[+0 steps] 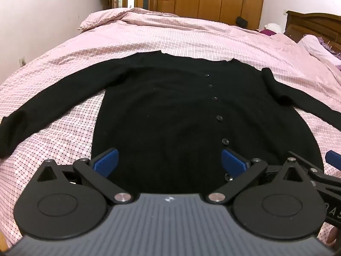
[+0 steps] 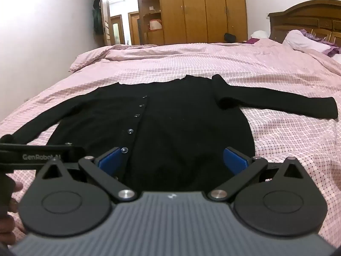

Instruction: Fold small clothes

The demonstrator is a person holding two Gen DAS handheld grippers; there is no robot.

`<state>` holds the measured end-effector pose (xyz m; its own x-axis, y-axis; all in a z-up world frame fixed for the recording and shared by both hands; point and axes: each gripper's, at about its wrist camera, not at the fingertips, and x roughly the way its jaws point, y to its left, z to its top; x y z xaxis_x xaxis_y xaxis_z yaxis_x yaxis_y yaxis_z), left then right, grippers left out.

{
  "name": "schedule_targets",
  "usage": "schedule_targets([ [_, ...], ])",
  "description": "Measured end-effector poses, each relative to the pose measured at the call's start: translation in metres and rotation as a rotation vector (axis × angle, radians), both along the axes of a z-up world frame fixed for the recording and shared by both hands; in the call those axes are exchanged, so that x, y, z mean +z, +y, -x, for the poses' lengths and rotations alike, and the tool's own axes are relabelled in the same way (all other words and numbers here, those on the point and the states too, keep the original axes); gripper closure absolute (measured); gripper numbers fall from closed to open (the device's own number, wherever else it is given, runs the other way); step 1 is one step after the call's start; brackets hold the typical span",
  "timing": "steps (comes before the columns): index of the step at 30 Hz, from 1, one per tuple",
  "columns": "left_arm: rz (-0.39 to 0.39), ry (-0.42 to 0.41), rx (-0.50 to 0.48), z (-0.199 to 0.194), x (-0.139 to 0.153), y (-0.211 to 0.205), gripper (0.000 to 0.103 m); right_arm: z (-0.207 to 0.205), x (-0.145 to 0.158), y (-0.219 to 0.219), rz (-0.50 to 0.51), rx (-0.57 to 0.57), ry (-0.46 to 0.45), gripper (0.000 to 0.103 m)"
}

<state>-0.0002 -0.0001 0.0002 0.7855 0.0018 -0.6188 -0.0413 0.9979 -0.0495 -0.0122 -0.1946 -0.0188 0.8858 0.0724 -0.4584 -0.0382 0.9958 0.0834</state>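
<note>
On the bed [image 1: 191,36], a black cardigan [image 1: 170,106] lies flat, sleeves outspread. Soft, light knit, likely limp; pinch sleeve cuffs or hem. Left gripper [image 1: 169,162] and right gripper [image 2: 173,160] spread, empty.

Black cardigan [image 1: 162,111] lies flat mid-bed with both sleeves spread sideways, so approach from above and from its near hem is unobstructed. Bare pink checked duvet [image 1: 191,36] beyond its collar is free room. Pillows [image 2: 302,39], headboard [image 2: 307,19] well right of cardigan; wardrobe [image 2: 202,10] far behind, probably out of reach.
</note>
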Motion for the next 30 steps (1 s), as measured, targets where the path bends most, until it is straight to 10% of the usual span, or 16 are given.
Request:
schedule_targets([
  [30, -0.005, 0.006, 0.0, -0.001, -0.001, 0.001, 0.0, 0.001, -0.002, 0.001, -0.003, 0.0, 0.01, 0.0],
])
